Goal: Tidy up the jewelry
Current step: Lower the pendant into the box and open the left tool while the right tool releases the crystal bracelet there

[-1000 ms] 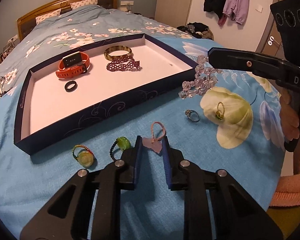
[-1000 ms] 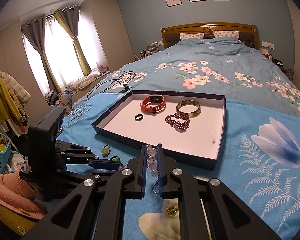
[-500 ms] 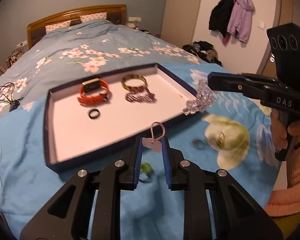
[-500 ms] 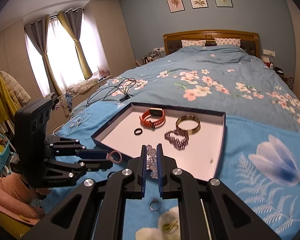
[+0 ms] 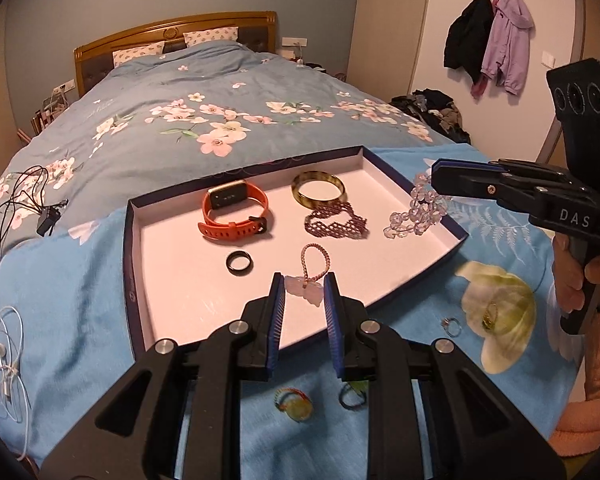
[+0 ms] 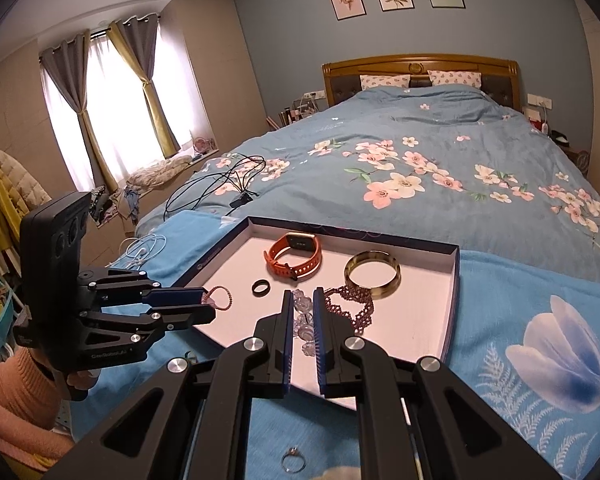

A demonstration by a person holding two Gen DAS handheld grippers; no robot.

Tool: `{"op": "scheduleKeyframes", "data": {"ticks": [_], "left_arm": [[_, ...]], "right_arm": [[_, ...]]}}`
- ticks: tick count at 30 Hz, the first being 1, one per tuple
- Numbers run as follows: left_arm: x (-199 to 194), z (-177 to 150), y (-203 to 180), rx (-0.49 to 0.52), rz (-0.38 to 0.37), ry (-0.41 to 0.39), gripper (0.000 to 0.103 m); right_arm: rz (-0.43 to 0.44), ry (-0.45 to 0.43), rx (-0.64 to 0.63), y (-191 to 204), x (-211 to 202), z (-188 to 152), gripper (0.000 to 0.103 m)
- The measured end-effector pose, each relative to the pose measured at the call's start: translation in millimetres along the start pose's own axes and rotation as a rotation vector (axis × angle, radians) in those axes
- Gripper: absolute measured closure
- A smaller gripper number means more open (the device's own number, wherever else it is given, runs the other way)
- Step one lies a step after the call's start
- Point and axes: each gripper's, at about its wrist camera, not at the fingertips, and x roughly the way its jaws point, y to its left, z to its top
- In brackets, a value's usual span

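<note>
Jewelry is mid-transfer into the shallow box (image 5: 138, 280) lying on the bed (image 5: 204, 92); left gripper (image 5: 304, 300) has its fingers clamped on a pink pendant (image 5: 305, 290) whose cord loop stands up beyond the tips, held over the near part of the box; right gripper (image 6: 301, 316) has its fingers clamped on a clear bead bracelet (image 5: 418, 216), which hangs over the box's right rim in the left view. Already inside lie an orange watch (image 5: 236, 212), a black ring (image 5: 239, 263), an amber bangle (image 5: 318, 188) and a dark beaded bracelet (image 5: 336, 222); outside on the blue cover remain a silver ring (image 6: 293, 458), a small gold ring (image 5: 489, 314) and two corded charms (image 5: 294, 402) near the left gripper. Step in hand looks like the carry-and-place; next each piece likely needs lowering onto a bare patch of the box floor, well apart from the others, before the fingers part, or the bracelet could catch on the rim.
</note>
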Motion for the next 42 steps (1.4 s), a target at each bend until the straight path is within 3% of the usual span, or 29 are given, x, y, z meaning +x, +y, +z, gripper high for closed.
{"op": "scheduleKeyframes", "data": {"ticks": [32, 42], "left_arm": [[59.9, 17.1, 15.6, -0.002, 0.046, 0.093, 0.083], [79.3, 20.7, 25.2, -0.028, 0.055, 0.122, 0.083]], "right_arm": [[-0.007, 0.113, 0.056, -26.5, 71.0, 16.6, 0.095], [-0.053, 0.130, 0.100, -41.7, 82.3, 14.7, 0.095]]}}
